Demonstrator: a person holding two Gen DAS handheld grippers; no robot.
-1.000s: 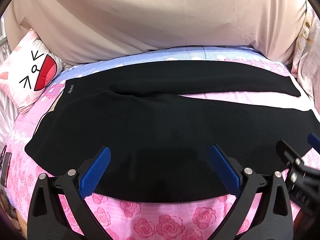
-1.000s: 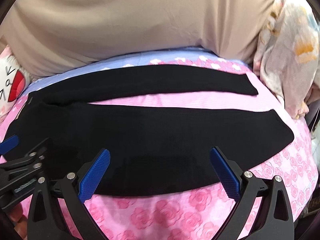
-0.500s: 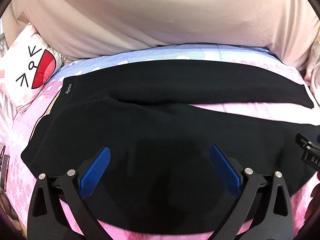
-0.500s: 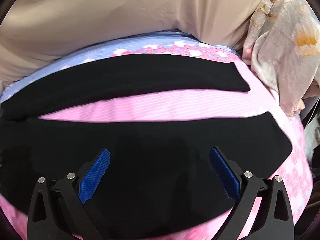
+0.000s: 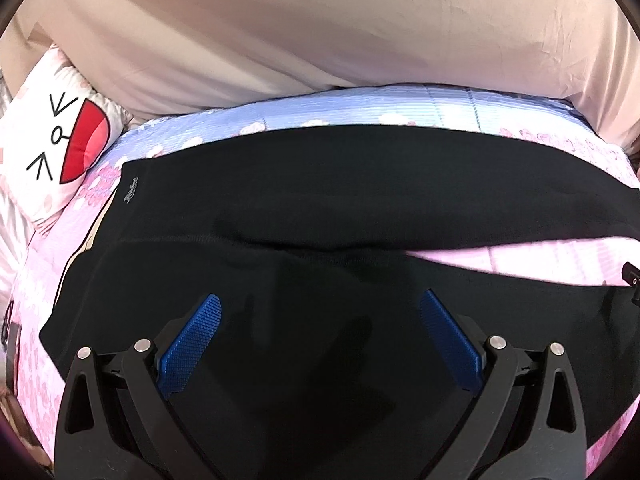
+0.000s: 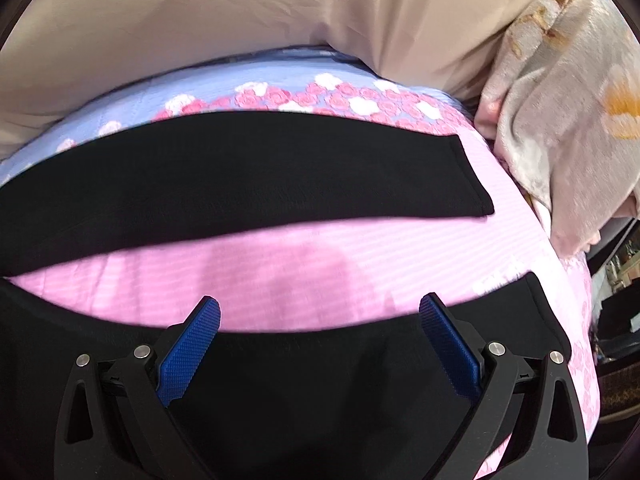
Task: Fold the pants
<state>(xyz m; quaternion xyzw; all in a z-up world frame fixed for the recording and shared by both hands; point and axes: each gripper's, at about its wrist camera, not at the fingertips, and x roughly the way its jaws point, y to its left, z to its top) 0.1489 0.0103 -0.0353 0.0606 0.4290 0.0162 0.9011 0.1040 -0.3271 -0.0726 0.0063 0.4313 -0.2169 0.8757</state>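
Note:
Black pants (image 5: 320,216) lie spread flat on the bed, waistband at the left, the two legs running right with a pink gap between them. My left gripper (image 5: 320,312) is open and empty, low over the near leg close to the crotch. In the right wrist view the far leg (image 6: 240,176) ends at a cuff and the near leg (image 6: 320,380) lies under my right gripper (image 6: 320,312). That gripper is open and empty, its tips over the near leg's far edge.
A pink rose-print bedsheet (image 6: 320,256) covers the bed. A beige cover (image 5: 320,32) rises behind it. A white cartoon-face pillow (image 5: 56,148) lies at the left. A pale floral blanket (image 6: 560,112) hangs at the right, with the bed's right edge beyond.
Both grippers have moved forward and down over the near pant leg, so the pants fill more of each view. The right gripper has swung right, toward the cuffs. Both stay open.

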